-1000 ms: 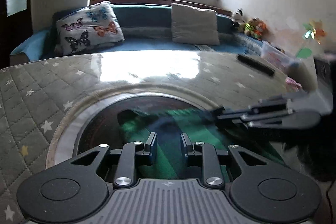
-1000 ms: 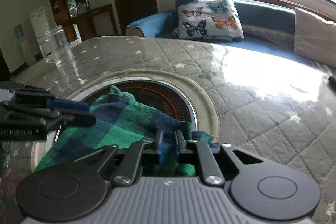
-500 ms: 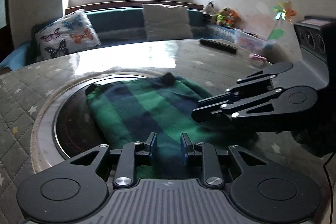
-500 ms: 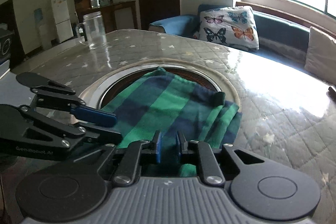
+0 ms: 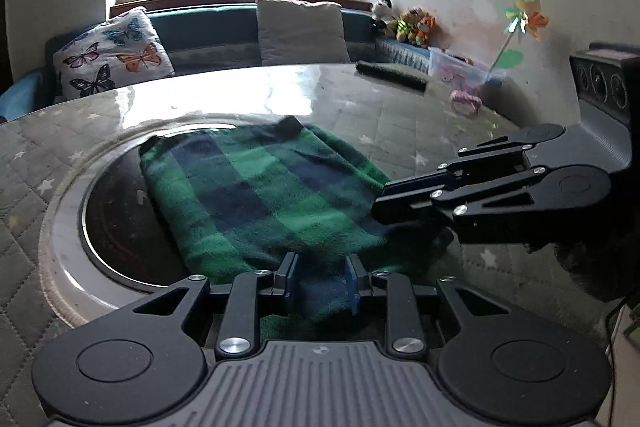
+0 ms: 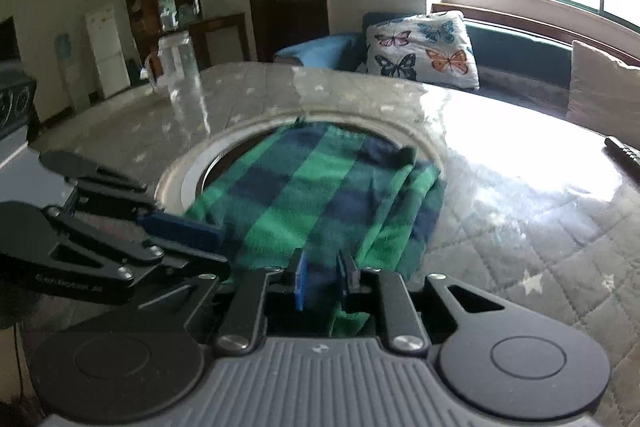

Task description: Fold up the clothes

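Green-and-navy plaid garment [image 5: 260, 195] lies folded flat on the surface [image 5: 400, 131], partly over the round inset [image 5: 120, 227], just ahead of both tongs. Left tongs [image 5: 320, 281] sit apart, near hem between the fingers, not pinched. Right tongs [image 6: 325, 273] also apart, cloth edge between them, loose; they show side-on at the right in the left view. Risk, as a judgement: closing now on one layer only would drag the stack and undo the fold; glossy surface lets cloth slide. Containers: clear jar [image 6: 182, 67] beyond the left tongs, looks empty; plastic bin [image 5: 456, 69] far right, contents unclear.
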Tool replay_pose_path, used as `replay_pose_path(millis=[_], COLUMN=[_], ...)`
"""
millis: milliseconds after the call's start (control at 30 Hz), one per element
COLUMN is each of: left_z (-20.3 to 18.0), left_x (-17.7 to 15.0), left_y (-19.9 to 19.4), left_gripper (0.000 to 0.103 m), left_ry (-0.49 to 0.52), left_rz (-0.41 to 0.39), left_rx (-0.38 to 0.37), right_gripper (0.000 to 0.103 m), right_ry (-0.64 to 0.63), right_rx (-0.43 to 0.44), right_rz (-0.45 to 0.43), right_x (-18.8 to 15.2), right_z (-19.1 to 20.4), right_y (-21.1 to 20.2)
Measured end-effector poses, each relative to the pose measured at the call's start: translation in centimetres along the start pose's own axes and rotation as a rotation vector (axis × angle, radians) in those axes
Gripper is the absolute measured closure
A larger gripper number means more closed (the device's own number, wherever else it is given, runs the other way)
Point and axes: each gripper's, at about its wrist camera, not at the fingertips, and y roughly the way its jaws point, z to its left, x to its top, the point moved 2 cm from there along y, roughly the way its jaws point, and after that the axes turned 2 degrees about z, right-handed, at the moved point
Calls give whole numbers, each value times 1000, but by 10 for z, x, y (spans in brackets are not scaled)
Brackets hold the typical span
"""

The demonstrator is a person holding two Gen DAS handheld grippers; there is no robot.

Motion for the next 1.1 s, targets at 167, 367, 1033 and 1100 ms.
replay_pose_path(millis=[167,367,1033,1100], left_z=[14,42,85,86], left_x=[8,18,28,27], left_y=[-9,-9,25,27], left_gripper=[67,60,41,42], left_ry=[-50,-141,-403,-419], left_rz=[-26,-31,45,53], left_rx=[43,117,140,134], right_gripper=[84,84,47,50], right_ry=[64,122,345,353], right_rx=[-18,-50,-75,-83], right_rz=[-25,19,27,28], right_x=[14,10,13,13], right_z=[-12,-29,-55,-54], right_y=[14,41,60,61])
